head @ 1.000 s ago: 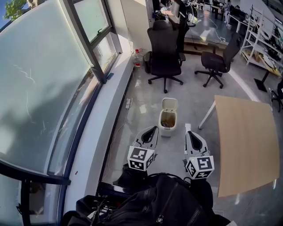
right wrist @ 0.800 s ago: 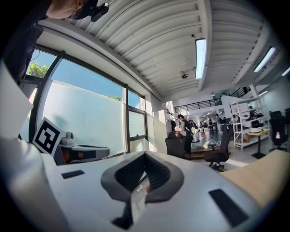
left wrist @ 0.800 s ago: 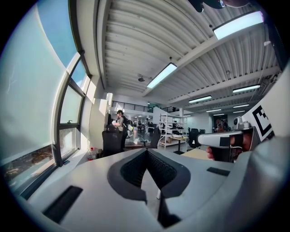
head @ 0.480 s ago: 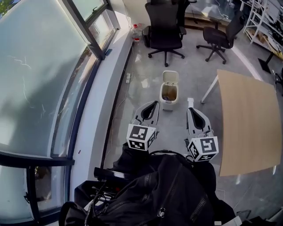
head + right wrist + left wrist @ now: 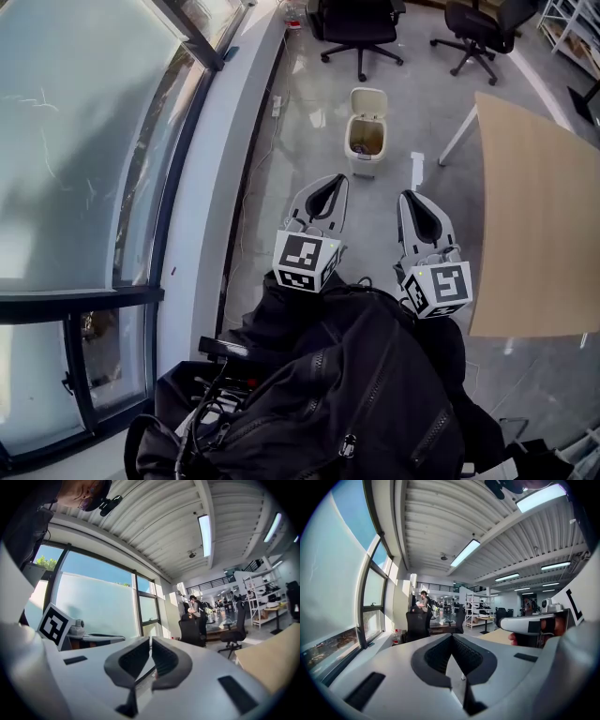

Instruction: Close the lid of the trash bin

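The small cream trash bin (image 5: 365, 141) stands on the grey floor with its lid (image 5: 368, 99) swung up and back, and the inside shows. My left gripper (image 5: 336, 178) is held short of the bin, slightly to its left, jaws shut on nothing. My right gripper (image 5: 409, 197) is beside it, short of the bin and to its right, also shut and empty. In the left gripper view the left gripper's (image 5: 451, 635) jaws meet, and the right gripper's body (image 5: 534, 625) shows at the right. The right gripper's (image 5: 150, 638) jaws meet in its own view. Neither gripper view shows the bin.
A light wooden table (image 5: 534, 206) stands at the right, its white leg (image 5: 457, 136) near the bin. Two black office chairs (image 5: 361, 19) (image 5: 483, 23) stand beyond the bin. A glass window wall and sill (image 5: 202, 187) run along the left. A black bag (image 5: 347, 403) fills the bottom.
The head view has tipped down, so the bin and chairs have slid toward the top of the frame. Both grippers stay side by side and shut. The lid stays up.
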A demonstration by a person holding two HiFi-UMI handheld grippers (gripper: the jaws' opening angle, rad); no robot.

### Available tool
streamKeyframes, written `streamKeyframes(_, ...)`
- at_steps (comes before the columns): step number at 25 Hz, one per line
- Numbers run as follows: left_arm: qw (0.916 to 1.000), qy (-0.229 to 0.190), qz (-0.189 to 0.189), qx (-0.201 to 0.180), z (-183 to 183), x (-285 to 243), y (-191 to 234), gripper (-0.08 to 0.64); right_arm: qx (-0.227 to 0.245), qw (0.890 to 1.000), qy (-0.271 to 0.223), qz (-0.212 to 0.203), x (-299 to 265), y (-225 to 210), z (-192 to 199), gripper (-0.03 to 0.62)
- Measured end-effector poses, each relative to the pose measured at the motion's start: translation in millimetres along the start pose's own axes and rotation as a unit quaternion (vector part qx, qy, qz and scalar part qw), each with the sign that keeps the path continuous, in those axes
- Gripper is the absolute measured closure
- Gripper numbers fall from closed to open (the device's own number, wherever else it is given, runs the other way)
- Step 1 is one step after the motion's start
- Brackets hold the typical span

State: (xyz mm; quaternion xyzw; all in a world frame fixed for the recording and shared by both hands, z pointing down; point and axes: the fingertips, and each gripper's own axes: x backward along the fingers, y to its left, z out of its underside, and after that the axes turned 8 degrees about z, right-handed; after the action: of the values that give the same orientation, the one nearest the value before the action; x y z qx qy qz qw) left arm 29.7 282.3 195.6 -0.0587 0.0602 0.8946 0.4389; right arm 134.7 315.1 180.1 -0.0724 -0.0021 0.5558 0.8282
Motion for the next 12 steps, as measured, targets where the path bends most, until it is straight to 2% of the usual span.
streamKeyframes(5, 0.9997, 0.020, -0.008, 0.008, 21, 0, -8, 0.558, -0.009, 1.000, 0.019, -0.015, 4, -2, 19, 0.586)
streamKeyframes(12, 0.9996, 0.020, -0.018, 0.013, 26, -1, 2, 0.558, -0.007, 0.999, 0.022, -0.028, -10, -1, 22, 0.586)
